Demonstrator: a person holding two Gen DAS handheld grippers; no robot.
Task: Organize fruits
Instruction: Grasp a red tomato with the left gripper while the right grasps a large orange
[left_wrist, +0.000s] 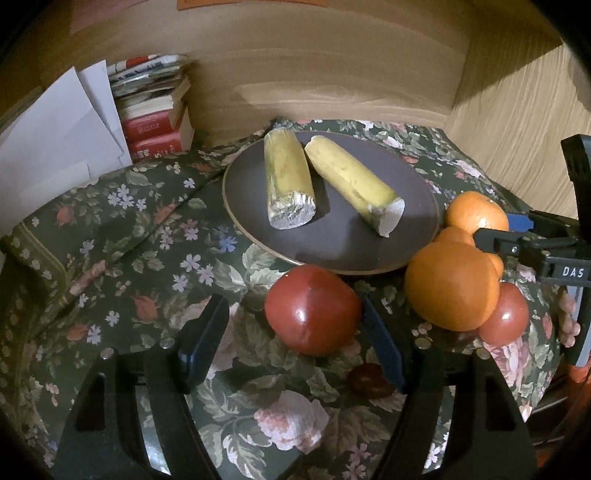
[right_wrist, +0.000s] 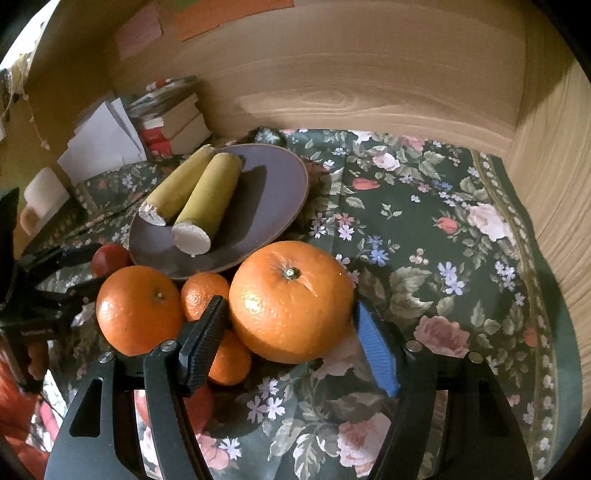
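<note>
Left tongs (left_wrist: 295, 343) open astride big tomato (left_wrist: 312, 308) on floral cloth (left_wrist: 129, 229), pads not pressing. Right tongs (right_wrist: 291, 343) open around large orange (right_wrist: 291, 299), not gripping. Two banana halves (left_wrist: 288, 177) on brown plate (left_wrist: 332, 251); smaller oranges (right_wrist: 138, 308) just beside.

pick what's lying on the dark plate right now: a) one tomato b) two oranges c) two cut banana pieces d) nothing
c, since the dark plate holds two cut banana pieces side by side, while the oranges and the tomato sit off it on the floral cloth.
</note>
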